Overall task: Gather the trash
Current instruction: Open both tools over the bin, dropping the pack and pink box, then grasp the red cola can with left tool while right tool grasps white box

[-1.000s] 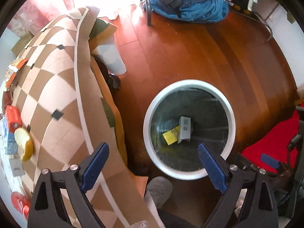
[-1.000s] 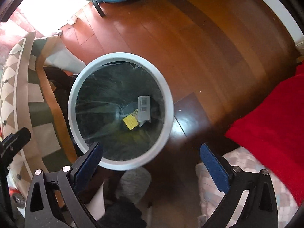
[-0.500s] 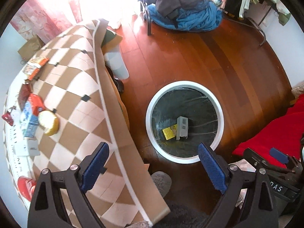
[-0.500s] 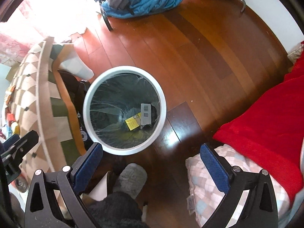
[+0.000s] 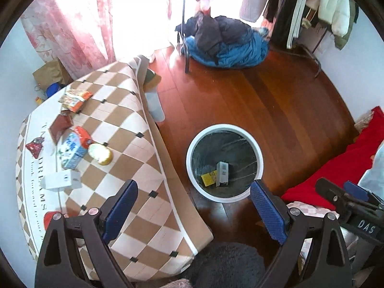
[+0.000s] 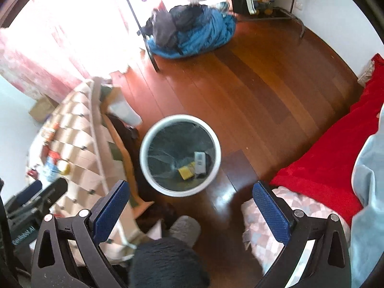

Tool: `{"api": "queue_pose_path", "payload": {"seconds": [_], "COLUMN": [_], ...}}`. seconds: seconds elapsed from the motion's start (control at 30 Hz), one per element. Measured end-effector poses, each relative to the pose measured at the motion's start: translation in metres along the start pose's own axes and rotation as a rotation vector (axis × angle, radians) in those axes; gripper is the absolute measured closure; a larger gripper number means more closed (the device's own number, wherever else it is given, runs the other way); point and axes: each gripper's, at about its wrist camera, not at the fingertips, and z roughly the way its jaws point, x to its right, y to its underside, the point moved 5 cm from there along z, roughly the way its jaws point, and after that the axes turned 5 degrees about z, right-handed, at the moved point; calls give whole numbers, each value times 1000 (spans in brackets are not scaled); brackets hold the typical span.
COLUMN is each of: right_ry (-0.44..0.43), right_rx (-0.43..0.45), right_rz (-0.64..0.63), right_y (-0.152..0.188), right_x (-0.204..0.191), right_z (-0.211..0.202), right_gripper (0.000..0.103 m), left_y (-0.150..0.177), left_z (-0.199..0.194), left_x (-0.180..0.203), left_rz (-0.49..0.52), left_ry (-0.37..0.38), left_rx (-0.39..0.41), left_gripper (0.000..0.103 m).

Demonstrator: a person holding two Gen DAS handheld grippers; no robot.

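A white-rimmed trash bin point(image 5: 189, 153) point(image 6: 144, 158) lined with a dark bag stands on the wooden floor, holding a grey box point(image 5: 222, 170) and a yellow scrap point(image 5: 208, 179). Several pieces of trash lie on the checkered table point(image 5: 124, 129): orange wrappers point(image 5: 75, 99), a dark red packet point(image 5: 60, 127), a blue-white carton point(image 5: 72, 149), a yellow round item point(image 5: 100, 153), a white box point(image 5: 60, 179) and a small red wrapper point(image 5: 35, 146). My left gripper point(image 5: 193, 210) hangs open high over the table's corner and the bin. My right gripper point(image 6: 190, 212) is open too, above the floor near the bin.
A red blanket point(image 6: 331, 158) and a checkered cushion point(image 6: 273, 225) lie at the right. A blue and grey clothes pile point(image 5: 223, 45) sits by a rack at the back, near pink curtains point(image 5: 72, 24). A grey slipper point(image 6: 184, 228) shows below.
Both grippers have risen and pulled back from the bin, which now looks smaller. More of the table with its trash and the room's far side has come into view.
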Motion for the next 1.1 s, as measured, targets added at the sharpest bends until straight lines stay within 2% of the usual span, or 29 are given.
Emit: {"api": "queue_pose_path", "payload": {"seconds": [0.17, 0.3, 0.4, 0.5, 0.6, 0.73, 0.83, 0.9, 0.97, 1.1], "right_ry": [-61, -141, -192, -216, -237, -238, -190, -171, -151, -93], "right_rx": [78, 72, 4, -78, -170, -240, -244, -244, -237, -224], "right_rz": [-26, -76, -137, -193, -226, -244, -256, -254, -253, -266], "right_y": [8, 33, 66, 98, 128, 159, 165, 160, 154, 138], "right_x": [-35, -85, -133, -172, -208, -237, -251, -255, -258, -259], "right_z": [-43, -52, -33, 2, 44, 87, 109, 119, 127, 140], "right_gripper": [0, 0, 0, 0, 0, 0, 0, 0, 0, 0], "left_y": [4, 20, 46, 88, 137, 197, 217, 217, 210, 185], "left_z": [-46, -74, -82, -73, -52, -15, 14, 32, 44, 58], "left_x": [-24, -63, -112, -167, -212, -260, -272, -271, -270, -264], "left_rz": [-35, -79, -148, -253, -379, -618, -767, -830, -856, -841], "left_ry": [11, -8, -47, -87, -95, -40, 75, 158, 185, 206], "left_rx": [71, 110, 97, 48, -26, -103, -121, -118, -105, -60], "left_gripper": [7, 7, 7, 7, 7, 9, 9, 9, 9, 12]}}
